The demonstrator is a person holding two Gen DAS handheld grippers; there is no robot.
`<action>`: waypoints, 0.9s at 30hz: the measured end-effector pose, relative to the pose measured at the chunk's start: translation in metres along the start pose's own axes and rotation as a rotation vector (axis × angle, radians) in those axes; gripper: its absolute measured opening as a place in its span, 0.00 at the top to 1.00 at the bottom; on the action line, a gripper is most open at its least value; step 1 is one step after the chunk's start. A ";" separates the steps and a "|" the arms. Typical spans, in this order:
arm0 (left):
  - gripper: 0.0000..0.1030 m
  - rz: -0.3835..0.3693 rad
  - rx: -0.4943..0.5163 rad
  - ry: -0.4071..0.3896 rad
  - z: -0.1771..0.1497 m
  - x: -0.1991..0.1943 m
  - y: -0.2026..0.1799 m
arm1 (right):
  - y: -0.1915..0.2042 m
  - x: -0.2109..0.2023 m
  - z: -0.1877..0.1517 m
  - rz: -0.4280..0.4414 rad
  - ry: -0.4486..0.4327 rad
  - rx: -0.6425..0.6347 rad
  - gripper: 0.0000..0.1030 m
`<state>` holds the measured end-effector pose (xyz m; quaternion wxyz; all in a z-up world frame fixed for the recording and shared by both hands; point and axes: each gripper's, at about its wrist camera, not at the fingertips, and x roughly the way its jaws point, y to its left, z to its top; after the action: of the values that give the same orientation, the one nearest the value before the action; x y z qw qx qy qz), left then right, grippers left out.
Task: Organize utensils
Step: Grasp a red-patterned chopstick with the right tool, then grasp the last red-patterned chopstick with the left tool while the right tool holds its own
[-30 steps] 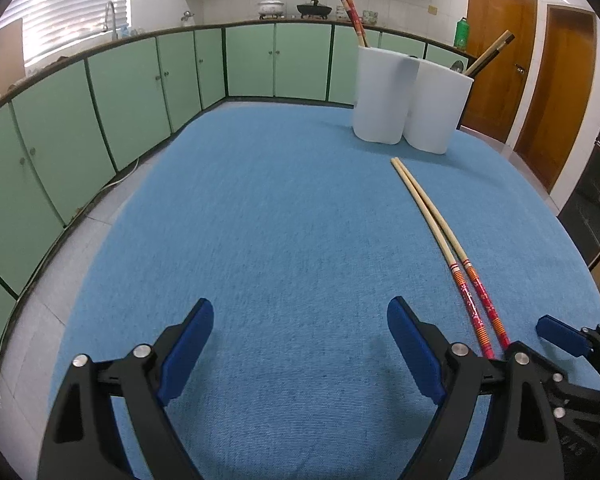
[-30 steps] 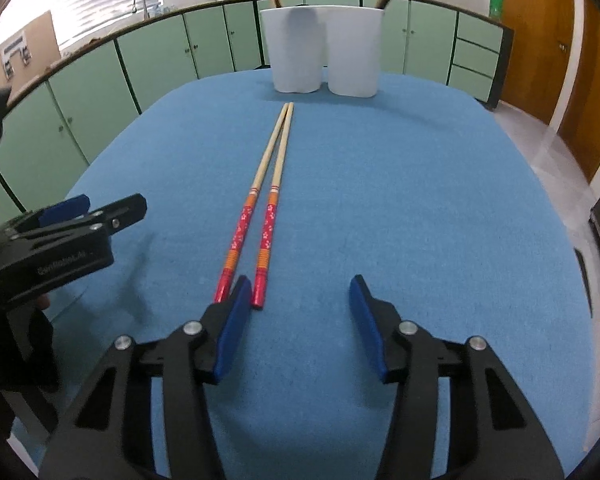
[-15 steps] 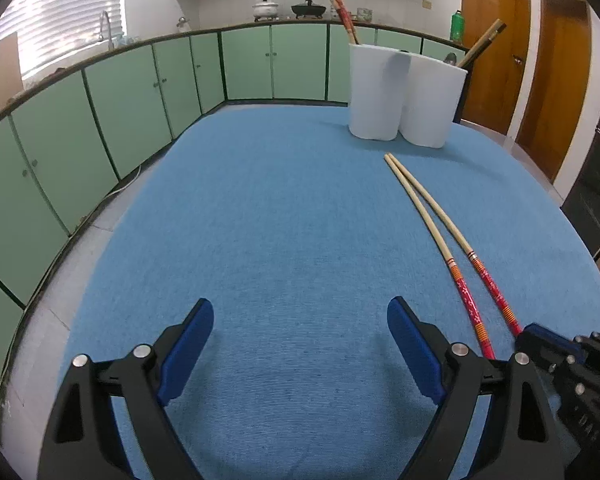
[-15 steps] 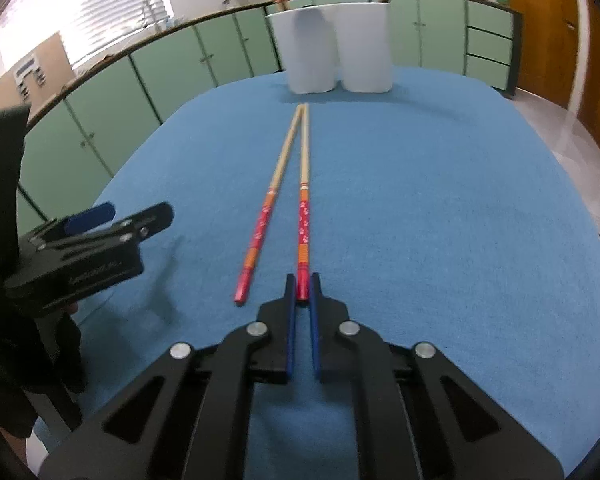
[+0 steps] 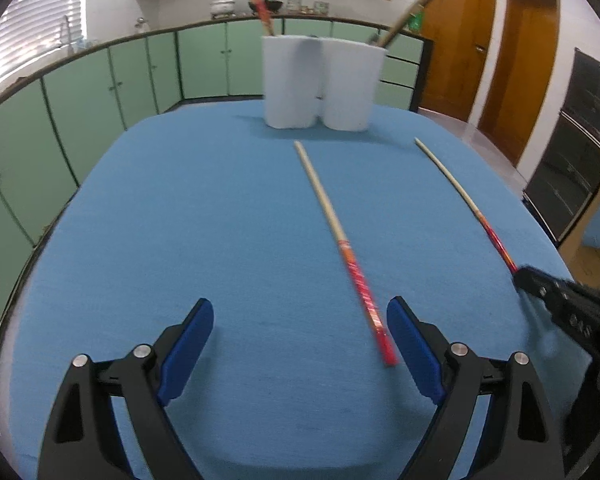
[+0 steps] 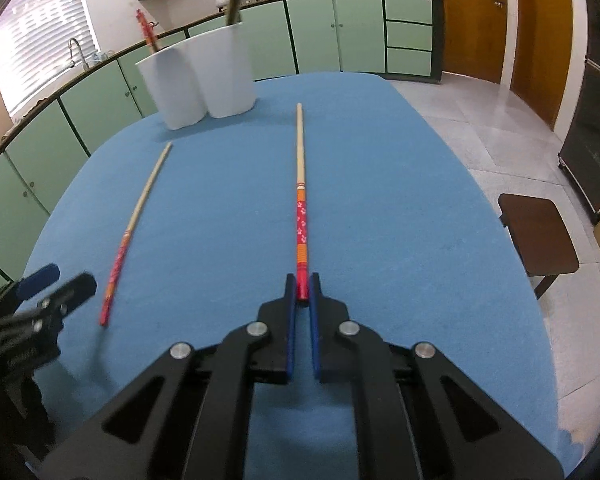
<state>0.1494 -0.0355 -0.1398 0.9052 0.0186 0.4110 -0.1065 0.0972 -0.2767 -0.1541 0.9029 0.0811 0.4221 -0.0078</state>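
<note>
Right gripper (image 6: 302,294) is clamped tight on the red end of one chopstick (image 6: 300,184), its pale tip aimed across the blue table (image 6: 400,208). Left gripper (image 5: 300,332) gapes wide with nothing in its grasp, the second chopstick (image 5: 336,232) lying just inside its right finger. Farthest back, two white holders (image 5: 320,84) stand touching, with sticks poking out.

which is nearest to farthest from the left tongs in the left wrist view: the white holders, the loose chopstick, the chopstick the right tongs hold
1. Loose chopstick: its red end lies by the right finger of the left tongs.
2. Held chopstick: off to the right, gripped at its red end by the right tongs.
3. White holders: at the table's far edge.
</note>
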 end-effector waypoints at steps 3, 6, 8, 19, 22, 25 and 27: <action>0.16 0.004 0.029 0.023 -0.002 0.004 -0.013 | -0.006 0.002 0.002 0.021 0.003 0.003 0.95; 0.20 0.013 0.033 0.034 -0.003 0.007 -0.016 | -0.004 0.000 0.000 0.022 0.000 -0.005 0.95; 0.25 0.016 0.030 0.050 -0.004 0.010 -0.017 | -0.002 -0.001 0.000 0.036 0.002 -0.011 0.95; 0.83 0.019 0.004 0.030 -0.008 0.003 -0.015 | 0.012 -0.003 -0.002 0.077 0.016 -0.091 0.88; 0.93 0.014 -0.017 0.030 -0.007 0.003 -0.010 | 0.014 -0.002 -0.002 0.073 0.019 -0.091 0.88; 0.94 0.017 -0.017 0.028 -0.007 0.003 -0.011 | 0.018 -0.001 -0.002 0.051 0.017 -0.107 0.94; 0.94 0.017 -0.017 0.026 -0.006 0.003 -0.011 | 0.019 0.000 -0.001 0.052 0.018 -0.106 0.94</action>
<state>0.1442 -0.0464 -0.1455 0.9008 0.0159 0.4234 -0.0950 0.0985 -0.2576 -0.1522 0.9019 0.0442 0.4280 0.0390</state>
